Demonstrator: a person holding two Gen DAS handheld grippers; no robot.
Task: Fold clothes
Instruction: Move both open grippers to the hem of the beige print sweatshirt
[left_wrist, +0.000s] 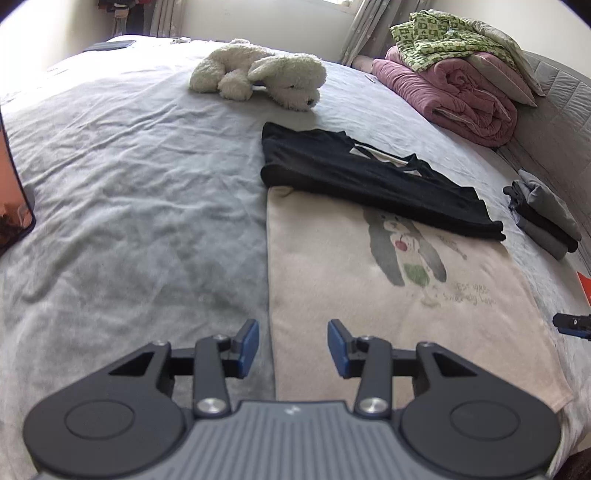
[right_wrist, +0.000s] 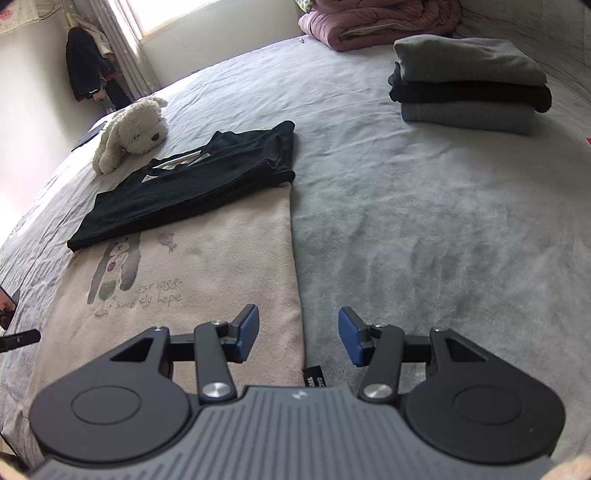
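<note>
On the bed's wrinkled grey sheet (left_wrist: 129, 177), a cream t-shirt with a grey rabbit print (left_wrist: 369, 288) is laid out flat, and a folded black t-shirt (left_wrist: 354, 173) is set across its far end, partly overlapping it. Both shirts are seen again from the right wrist view, cream (right_wrist: 207, 258) and black (right_wrist: 192, 184). The left gripper (left_wrist: 292, 347) is held just above the cream shirt's left edge, blue-padded fingers spread wide with nothing between them. The right gripper (right_wrist: 298, 338) is held over the shirt's right edge, fingers also wide and empty, with a small black label (right_wrist: 313, 376) poking out at the hem. A fluffy white stuffed dog (left_wrist: 258, 74) is lying beyond the black shirt toward the far edge of the bed. A neat stack of folded grey and black clothes (right_wrist: 469, 81) is parked well off to the right side, and a rolled pink quilt (left_wrist: 454, 96) topped with a green patterned garment (left_wrist: 439, 37) is piled by the far right corner.
</note>
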